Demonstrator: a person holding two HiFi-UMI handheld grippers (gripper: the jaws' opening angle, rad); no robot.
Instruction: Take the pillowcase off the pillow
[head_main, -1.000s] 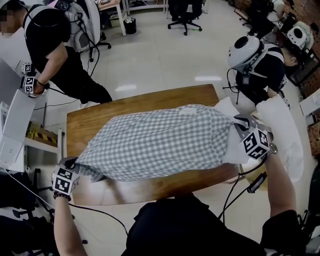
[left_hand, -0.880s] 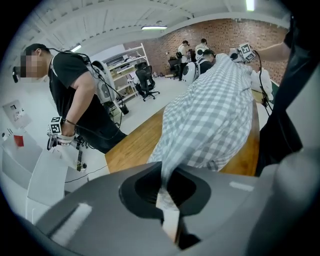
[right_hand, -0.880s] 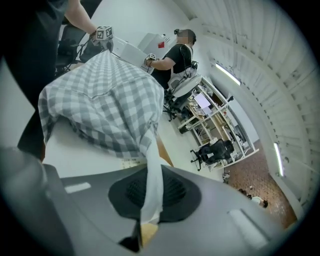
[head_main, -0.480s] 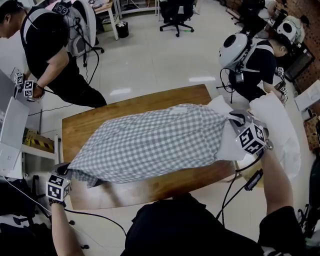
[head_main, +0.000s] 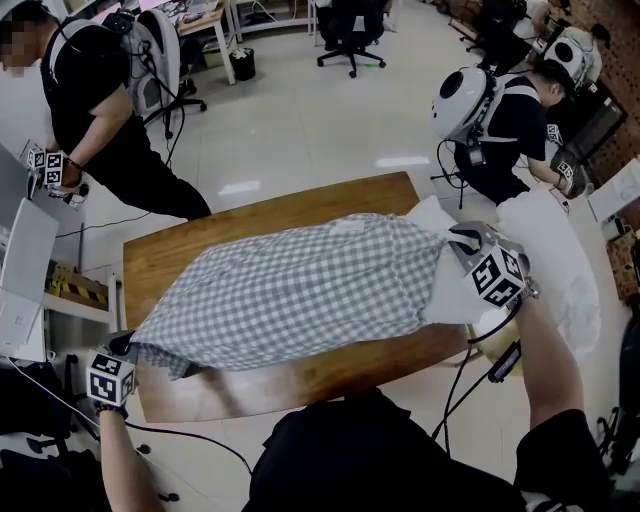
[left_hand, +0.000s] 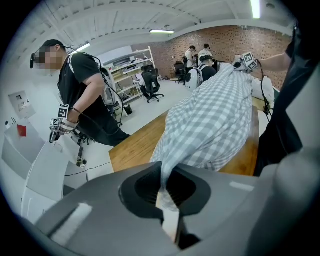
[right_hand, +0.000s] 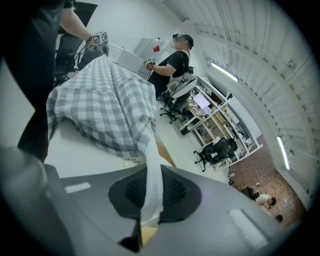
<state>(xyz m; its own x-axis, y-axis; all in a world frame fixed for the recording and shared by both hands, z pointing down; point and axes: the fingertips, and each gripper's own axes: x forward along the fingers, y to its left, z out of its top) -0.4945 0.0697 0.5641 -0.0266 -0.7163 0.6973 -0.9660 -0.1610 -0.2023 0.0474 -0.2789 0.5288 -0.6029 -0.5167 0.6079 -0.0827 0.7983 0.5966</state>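
Pillowcase (head_main: 300, 290) is the grey-and-white checked one, soft woven cloth. It's lying lengthwise across the wooden table (head_main: 190, 250), with its long axis running from the near-left corner up to the far-right end in the head view. It's stretched into a long, puffy, slightly crumpled shape. The smooth white pillow (head_main: 452, 292) pokes out of its right end. Left gripper (head_main: 124, 344) has its jaws squeezed together on a bunched corner of the checked fabric, right by the table's near-left corner. Right gripper (head_main: 463, 238) is pinched tight on a strip of the pillow's plain white cloth.
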